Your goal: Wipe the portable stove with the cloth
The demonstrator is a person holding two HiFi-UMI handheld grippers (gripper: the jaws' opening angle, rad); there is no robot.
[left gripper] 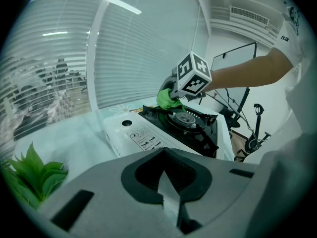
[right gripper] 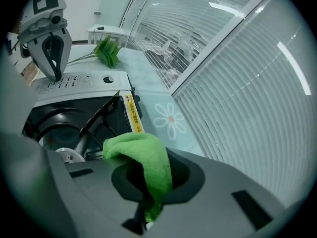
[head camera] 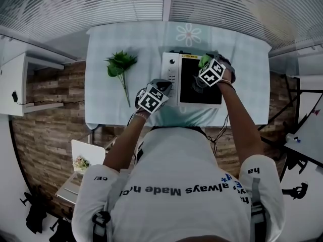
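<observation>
Green cloth [right gripper: 144, 158] is clamped in the right hand-held gripper [right gripper: 142, 216] and held over the far edge of the portable stove [head camera: 172, 91] on the bench [head camera: 103, 97]. The left hand-held gripper [left gripper: 171, 203] is clenched on nothing beside the stove's control panel.

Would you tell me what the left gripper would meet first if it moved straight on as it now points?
Probably the portable stove: its white control side lies directly ahead of the left gripper, though depth is hard to judge.
</observation>
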